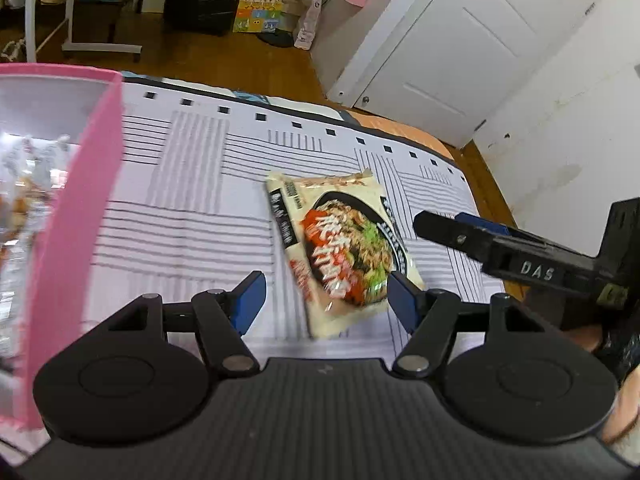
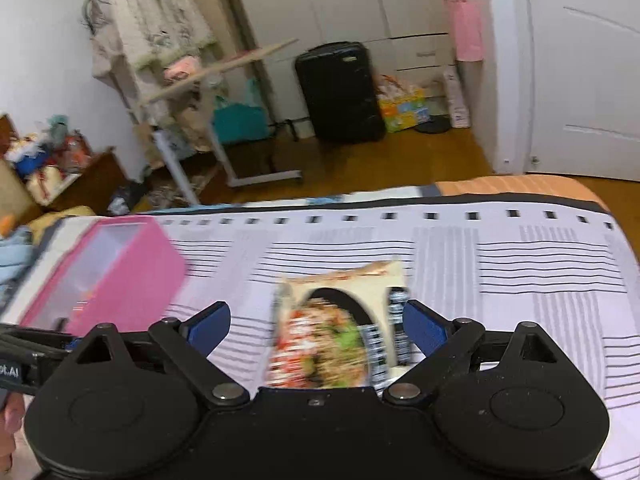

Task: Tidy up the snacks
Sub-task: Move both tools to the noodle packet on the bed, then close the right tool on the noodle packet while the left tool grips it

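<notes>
noodle packet: lies flat on the striped sheet, printed face up, tilted a bit. In the right wrist view it shows at, motion-blurred.
left gripper: jaws spread wide, nothing between the pads. Near end of the packet sits in the gap — its right edge is just beside the right blue pad, touching or not I cannot tell; the left pad is apart from it.
right gripper: released as well, jaws wide. Packet lies in the gap, closer to the right pad; no contact visible.
pose: both grippers angled down over the sheet. In the left wrist view the right gripper's finger comes in from the right, its tip beside the packet's far right edge. A bit of the person's hand shows at the lower right edge there.
pink box: on the sheet left of the packet, well apart — open top, blurred wrappers inside. In the right wrist view it is at.
background: black suitcase and a white door across the wooden floor.
</notes>
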### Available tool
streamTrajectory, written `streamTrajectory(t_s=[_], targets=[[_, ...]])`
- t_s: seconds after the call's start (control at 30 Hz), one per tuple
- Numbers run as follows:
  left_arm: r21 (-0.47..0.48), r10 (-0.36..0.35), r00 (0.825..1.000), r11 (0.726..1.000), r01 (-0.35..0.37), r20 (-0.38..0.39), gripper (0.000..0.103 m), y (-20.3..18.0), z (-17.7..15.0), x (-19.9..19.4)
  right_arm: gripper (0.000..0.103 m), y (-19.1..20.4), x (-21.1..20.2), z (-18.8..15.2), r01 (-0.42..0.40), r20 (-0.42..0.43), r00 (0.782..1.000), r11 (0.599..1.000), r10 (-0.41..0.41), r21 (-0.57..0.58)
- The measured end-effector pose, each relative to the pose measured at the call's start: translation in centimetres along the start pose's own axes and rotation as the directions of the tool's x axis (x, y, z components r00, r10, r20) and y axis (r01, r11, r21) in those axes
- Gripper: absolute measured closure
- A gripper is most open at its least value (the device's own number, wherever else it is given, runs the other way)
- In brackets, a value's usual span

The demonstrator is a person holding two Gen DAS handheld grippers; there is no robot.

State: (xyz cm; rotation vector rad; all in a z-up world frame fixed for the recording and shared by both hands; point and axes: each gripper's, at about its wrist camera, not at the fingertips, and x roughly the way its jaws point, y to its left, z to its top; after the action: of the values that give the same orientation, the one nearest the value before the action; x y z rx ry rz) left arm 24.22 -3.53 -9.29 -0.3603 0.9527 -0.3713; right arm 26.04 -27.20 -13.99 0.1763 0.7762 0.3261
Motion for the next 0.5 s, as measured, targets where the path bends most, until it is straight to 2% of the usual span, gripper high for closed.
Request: streamTrajectory(t_s=[0.13, 0.33, 0.5], targets=[[0.009, 0.025, 1.0, 1.0, -0.025, 0.01, 0.038, -0.3, -0.4, 4.3, 0.008, -2.3, 2.4, -0.2, -0.011, -0.051, 0.999, 0.998, 0.014, 0.057], [-0.03, 0.04, 0.999, 0.999, -0.04, 0.021, 0.04, 1.3, -1.7, 8.5, 0.008, -3.6, 5.0, -0.4, 0.024, -0.156, 0.988, 0.995, -0.008, 0.101], [-0.126, -0.019, 0.999, 0.992, 0.024, 0.039, 0.042, 3.3, -2.1, 10.5, 0.008, -4.5, 7.1, -1.0, 0.01, -0.232, 0.973, 0.997, 0.009, 0.078]])
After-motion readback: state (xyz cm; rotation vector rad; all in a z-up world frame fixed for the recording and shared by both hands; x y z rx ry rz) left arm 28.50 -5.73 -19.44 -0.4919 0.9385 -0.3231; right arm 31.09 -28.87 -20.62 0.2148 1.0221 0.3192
